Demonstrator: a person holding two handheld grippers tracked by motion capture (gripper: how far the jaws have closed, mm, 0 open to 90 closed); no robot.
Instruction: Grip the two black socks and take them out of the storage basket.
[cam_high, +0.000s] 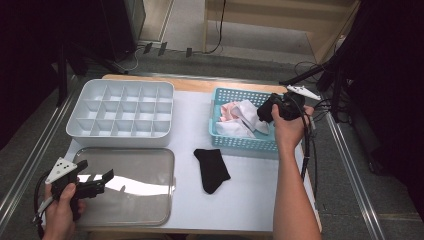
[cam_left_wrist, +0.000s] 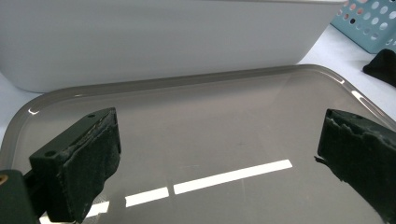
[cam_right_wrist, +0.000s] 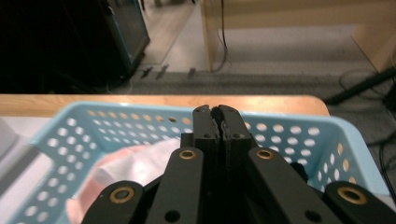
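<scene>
Tabletop (cam_high: 250, 200): white-covered, wooden strip along the far edge.

Right gripper (cam_high: 272, 107): held in the person's right hand (cam_high: 287, 127) over the right end of the blue basket (cam_high: 240, 142), which sits at the far right of the tabletop. Fingers (cam_right_wrist: 219, 126) pressed together, nothing visible between them in the right gripper view; whether a fold of cloth is caught below them cannot be told.

White and pink cloths (cam_high: 240, 117): a loose heap inside the blue basket, just beside the right gripper's tip.

Black sock (cam_high: 211, 169): lying flat on the tabletop, just in front of the basket's near wall, near the middle.

Left gripper (cam_high: 97, 181): held in the left hand (cam_high: 60, 210) at the near left corner, over the clear lid (cam_high: 145, 185). Fingers (cam_left_wrist: 88, 158) wide apart, holding nothing.

White divided box (cam_high: 122, 112): far left of the tabletop, compartments open upward, its near wall just beyond the lid.
</scene>
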